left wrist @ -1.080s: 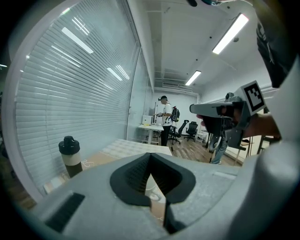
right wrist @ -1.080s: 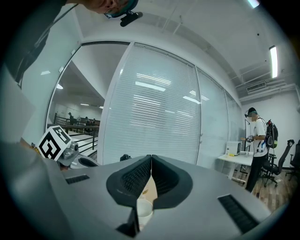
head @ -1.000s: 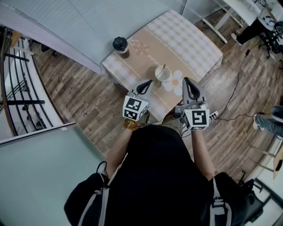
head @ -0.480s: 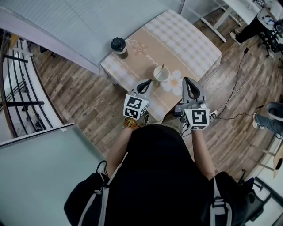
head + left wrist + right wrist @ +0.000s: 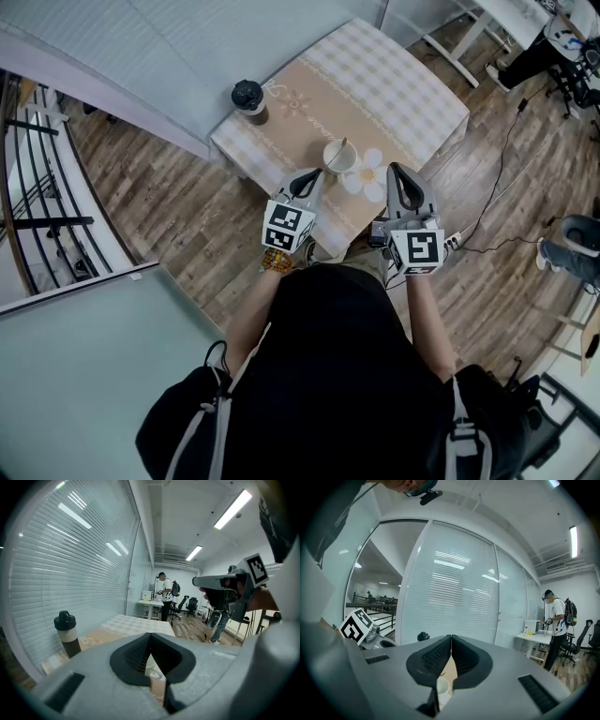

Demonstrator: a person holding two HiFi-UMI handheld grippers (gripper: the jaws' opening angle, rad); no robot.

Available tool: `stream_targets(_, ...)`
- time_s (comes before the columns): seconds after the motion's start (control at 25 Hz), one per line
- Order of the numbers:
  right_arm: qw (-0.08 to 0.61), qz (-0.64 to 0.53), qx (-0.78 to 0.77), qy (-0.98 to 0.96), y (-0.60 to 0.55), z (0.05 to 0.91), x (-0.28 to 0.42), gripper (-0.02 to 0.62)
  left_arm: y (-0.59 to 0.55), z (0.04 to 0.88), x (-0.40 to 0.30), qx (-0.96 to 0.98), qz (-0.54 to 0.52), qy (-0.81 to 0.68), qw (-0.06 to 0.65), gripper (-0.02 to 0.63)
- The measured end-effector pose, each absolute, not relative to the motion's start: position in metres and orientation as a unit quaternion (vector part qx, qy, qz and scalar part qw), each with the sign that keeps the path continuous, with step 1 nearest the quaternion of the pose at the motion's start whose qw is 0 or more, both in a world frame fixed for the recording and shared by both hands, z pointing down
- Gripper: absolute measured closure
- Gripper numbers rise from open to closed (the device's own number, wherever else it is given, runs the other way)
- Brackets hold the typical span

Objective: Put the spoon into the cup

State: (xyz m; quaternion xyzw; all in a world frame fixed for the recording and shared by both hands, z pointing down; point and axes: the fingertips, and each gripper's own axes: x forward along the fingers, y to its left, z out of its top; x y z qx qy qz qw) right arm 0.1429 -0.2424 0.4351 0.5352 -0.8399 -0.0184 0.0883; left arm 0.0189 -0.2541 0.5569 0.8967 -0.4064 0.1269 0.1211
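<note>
Leaning in white ceramic cup (image 5: 337, 159), centre frame: slim brown spoon (image 5: 343, 144), handle pointing up. Hovering just below, both clenched empty: left gripper (image 5: 307, 180) nearer than right gripper (image 5: 401, 184).

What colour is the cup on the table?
The cup is white; the head view shows it best.

Your head camera looks steeply down from high above the table (image 5: 412, 84), the cameras on your left gripper (image 5: 315, 174) and right gripper (image 5: 395, 172) look level along their jaws, and all three see the cup (image 5: 339, 156).
</note>
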Motion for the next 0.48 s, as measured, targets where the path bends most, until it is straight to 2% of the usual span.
stream_targets(0.48, 0.093, -0.012, 0.534, -0.84, -0.2416, 0.4419, 0.144, 0.588, -0.2543, 0.5599, 0.0163, 0.894, 0.134, -0.411, 0.12, 0.594)
